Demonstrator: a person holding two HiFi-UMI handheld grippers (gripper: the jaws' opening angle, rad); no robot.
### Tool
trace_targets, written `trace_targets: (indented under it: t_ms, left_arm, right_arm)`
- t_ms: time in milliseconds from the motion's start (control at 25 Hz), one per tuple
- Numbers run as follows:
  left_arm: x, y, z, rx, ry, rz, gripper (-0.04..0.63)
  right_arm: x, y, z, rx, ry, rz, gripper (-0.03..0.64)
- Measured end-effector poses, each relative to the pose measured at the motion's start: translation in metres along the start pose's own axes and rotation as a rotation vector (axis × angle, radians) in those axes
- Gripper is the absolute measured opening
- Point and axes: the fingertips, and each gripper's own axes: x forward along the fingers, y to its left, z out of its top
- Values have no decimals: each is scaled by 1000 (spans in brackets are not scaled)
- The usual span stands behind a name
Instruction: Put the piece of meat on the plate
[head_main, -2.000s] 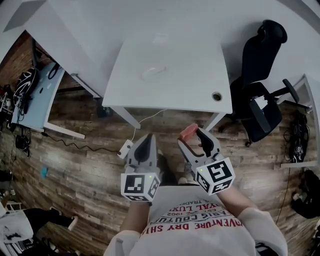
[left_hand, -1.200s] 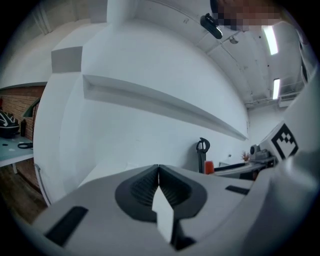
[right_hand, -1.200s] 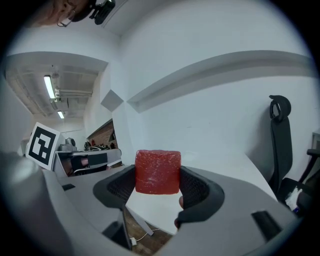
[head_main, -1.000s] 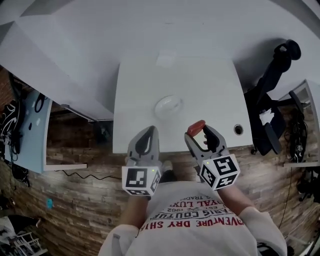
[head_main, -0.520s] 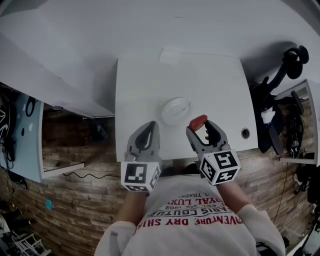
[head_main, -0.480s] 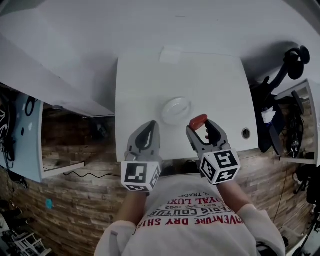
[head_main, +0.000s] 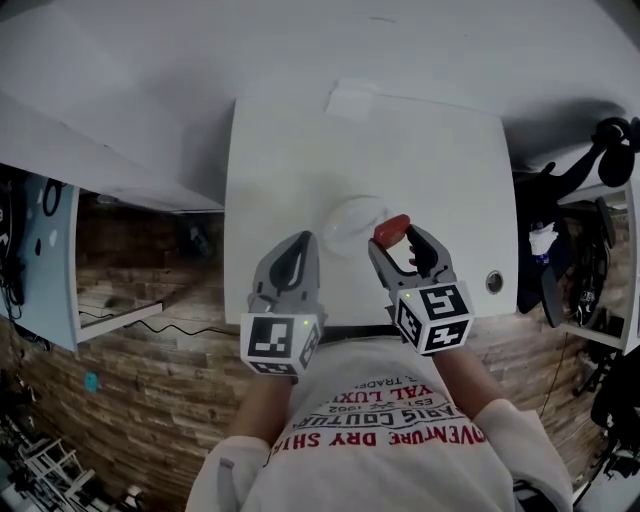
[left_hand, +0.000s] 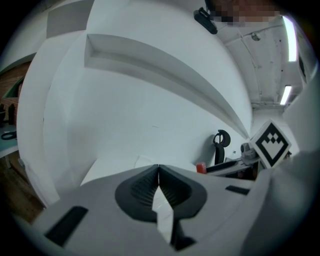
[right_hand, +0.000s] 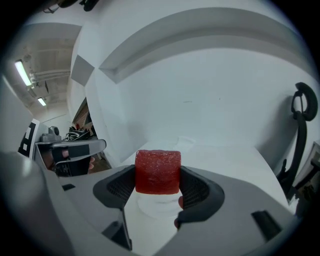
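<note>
**Meat gripped at the plate's edge, not yet set down**

The right gripper (right_hand: 159, 188) is clamped on the piece of meat (right_hand: 158, 171). This is a red, square-faced block pinched between the two dark ribbed pads, one pad pressing on each side. Its top stands a little above the jaw tips. In the right gripper view the plate (right_hand: 150, 207) shows as a white round shape just below the meat, in the gap between the jaws. In the head view the meat overlaps the plate's right rim. I cannot tell whether the block touches the plate.

The left gripper (left_hand: 158, 172) has its jaws pressed together with nothing between them. In the head view it sits on the near-left side of the plate, its tip close to the rim, and it does not reach over the plate.

Each gripper carries a cube with square markers behind its jaws, on the side toward the person. The right marker cube (head_main: 432, 317) and the left marker cube (head_main: 280, 345) both lie nearer to the person than the plate is.

The plate rests on a white table (head_main: 430, 150), toward its near edge. A pale rectangular sheet (head_main: 352, 98) lies at the table's far edge, well beyond the plate. A round cable hole (head_main: 494, 281) sits to the right of the plate, near the table's front corner. A black office chair (head_main: 612, 150) stands farther right, off the table. Wood-plank flooring (head_main: 150, 370) shows to the near left of the plate, and the person's white shirt (head_main: 390, 440) with red print fills the bottom of the head view.
</note>
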Motion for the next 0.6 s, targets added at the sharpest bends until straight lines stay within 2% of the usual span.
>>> trace_targets:
  t_ms: [160, 600]
  left_arm:
    - [16, 4, -11, -28, 30, 14, 8]
    - [33, 17, -65, -111, 156, 70, 8]
  right_arm:
    - [24, -6, -9, -15, 67, 25, 281]
    - [86, -19, -69, -53, 285, 52, 281]
